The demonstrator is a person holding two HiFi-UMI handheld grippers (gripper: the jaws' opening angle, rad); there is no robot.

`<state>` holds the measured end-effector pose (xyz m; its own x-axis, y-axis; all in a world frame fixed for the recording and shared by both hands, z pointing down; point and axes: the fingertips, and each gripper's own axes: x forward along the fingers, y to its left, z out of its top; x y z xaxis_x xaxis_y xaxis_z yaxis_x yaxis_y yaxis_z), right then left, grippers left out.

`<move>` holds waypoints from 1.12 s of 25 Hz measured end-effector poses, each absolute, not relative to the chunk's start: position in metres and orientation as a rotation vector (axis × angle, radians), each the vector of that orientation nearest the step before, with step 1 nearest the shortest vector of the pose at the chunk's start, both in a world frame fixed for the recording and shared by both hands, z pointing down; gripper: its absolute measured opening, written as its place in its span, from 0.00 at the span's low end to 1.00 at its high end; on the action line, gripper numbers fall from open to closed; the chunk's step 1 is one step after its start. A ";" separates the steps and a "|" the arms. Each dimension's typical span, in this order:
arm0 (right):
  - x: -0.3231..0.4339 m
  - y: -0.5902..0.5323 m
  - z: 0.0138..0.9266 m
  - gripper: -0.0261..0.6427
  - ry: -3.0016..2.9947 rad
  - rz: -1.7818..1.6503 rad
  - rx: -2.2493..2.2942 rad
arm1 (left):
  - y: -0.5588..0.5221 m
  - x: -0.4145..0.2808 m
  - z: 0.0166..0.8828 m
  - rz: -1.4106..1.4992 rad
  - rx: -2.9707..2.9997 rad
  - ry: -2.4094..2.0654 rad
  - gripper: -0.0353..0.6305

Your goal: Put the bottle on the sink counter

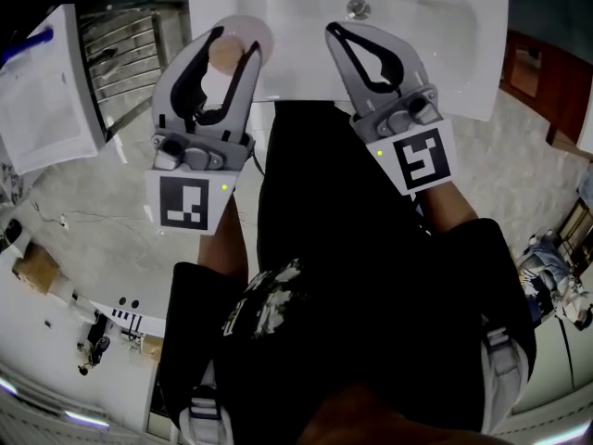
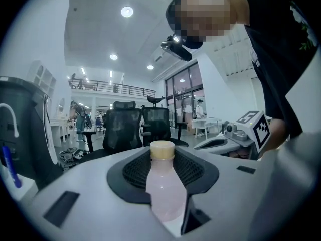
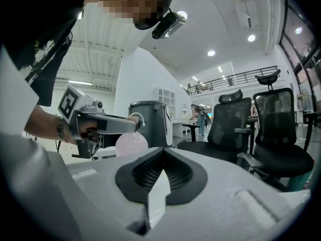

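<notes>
A pale pink bottle (image 1: 243, 37) with a tan cap (image 1: 223, 53) lies tipped between the jaws of my left gripper (image 1: 236, 43), which is shut on it. Both hang over the front left corner of the white sink (image 1: 445, 26). Seen from the left gripper view, the bottle (image 2: 163, 187) points away with its cap at the far end, and the jaws of the left gripper (image 2: 163, 152) clasp its body. My right gripper (image 1: 331, 29) hovers over the sink's front edge, shut and empty. In the right gripper view, the right gripper (image 3: 163, 152) has its jaws closed, and beyond them are the left gripper (image 3: 100, 124) and the bottle (image 3: 131, 143).
The sink has a drain (image 1: 358, 7) in its basin. A white bin (image 1: 46, 91) and a metal rack (image 1: 120, 54) stand to its left, wooden furniture (image 1: 537, 72) to its right. Black office chairs (image 2: 123, 127) and a dark grey bin (image 3: 148, 122) are farther off.
</notes>
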<state>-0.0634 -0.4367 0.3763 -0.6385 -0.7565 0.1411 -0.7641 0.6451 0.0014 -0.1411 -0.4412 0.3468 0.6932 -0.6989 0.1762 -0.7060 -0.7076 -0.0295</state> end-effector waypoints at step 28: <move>-0.126 -0.585 0.508 0.03 -2.557 0.409 1.278 | -0.629 -0.192 0.500 0.355 2.717 -1.000 0.28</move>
